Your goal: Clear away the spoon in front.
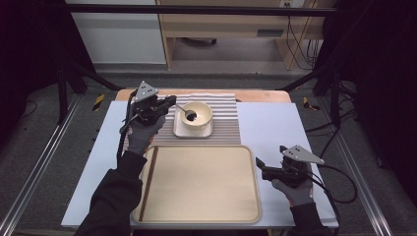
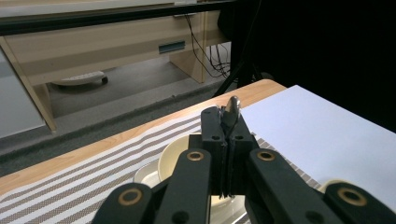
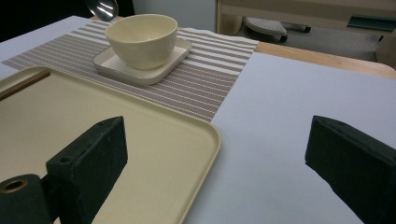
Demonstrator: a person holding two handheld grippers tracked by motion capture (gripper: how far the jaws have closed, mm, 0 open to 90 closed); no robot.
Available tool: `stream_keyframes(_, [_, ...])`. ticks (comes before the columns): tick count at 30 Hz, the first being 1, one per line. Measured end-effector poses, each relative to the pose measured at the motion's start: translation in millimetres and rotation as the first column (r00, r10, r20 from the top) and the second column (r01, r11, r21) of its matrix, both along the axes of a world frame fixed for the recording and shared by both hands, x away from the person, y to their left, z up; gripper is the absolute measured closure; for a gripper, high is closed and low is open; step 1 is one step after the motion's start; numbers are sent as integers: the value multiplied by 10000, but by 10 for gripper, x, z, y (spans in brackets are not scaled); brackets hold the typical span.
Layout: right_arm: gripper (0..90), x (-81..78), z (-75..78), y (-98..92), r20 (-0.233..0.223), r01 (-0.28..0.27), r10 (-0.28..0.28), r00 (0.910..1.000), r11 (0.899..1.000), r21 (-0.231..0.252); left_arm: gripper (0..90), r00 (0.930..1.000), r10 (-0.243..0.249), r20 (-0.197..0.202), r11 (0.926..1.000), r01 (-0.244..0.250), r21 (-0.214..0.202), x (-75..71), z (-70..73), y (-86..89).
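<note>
Two black fingers (image 3: pixel 88 168) stand wide apart over the desk (image 3: pixel 289 116) — nothing between them. Ahead, a cream bowl (image 3: pixel 141 39) sits on a square plate (image 3: pixel 116 67) on the striped mat (image 3: pixel 205 88) — tray (image 3: pixel 140 154) at left, spoon (image 3: pixel 103 8) above.

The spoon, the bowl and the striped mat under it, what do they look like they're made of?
The spoon looks like polished metal: its bowl gleams silver and mirrors the light. The bowl is cream with a soft sheen, probably melamine or glazed ceramic; the look leaves that open. The striped mat appears woven, vinyl or fabric, with a fine mesh texture and a matte finish.
</note>
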State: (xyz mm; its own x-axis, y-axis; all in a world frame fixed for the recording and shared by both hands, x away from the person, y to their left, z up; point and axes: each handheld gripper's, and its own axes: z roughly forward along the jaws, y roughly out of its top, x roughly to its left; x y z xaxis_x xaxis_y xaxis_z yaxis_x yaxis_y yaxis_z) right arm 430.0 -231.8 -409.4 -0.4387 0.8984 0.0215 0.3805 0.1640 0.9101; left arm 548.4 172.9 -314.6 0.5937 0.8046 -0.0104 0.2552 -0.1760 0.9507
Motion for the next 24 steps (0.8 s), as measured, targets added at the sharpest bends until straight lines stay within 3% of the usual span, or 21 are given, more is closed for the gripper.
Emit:
stream_keyframes(6, [59, -2, -1, 6, -16, -12, 12, 10000, 10000, 11, 886, 9996, -283, 85, 9996, 282, 96, -184, 89, 30])
stream_keyframes(10, [59, -8, 7, 2, 19, -15, 15, 10000, 10000, 62, 886, 9980, -618, 113, 9979, 615, 209, -396, 114, 47])
stream_keyframes(24, [59, -7, -6, 19, -12, -11, 11, 10000, 10000, -29, 886, 9915, -1298, 27, 9908, 1296, 383, -931, 9, 158])
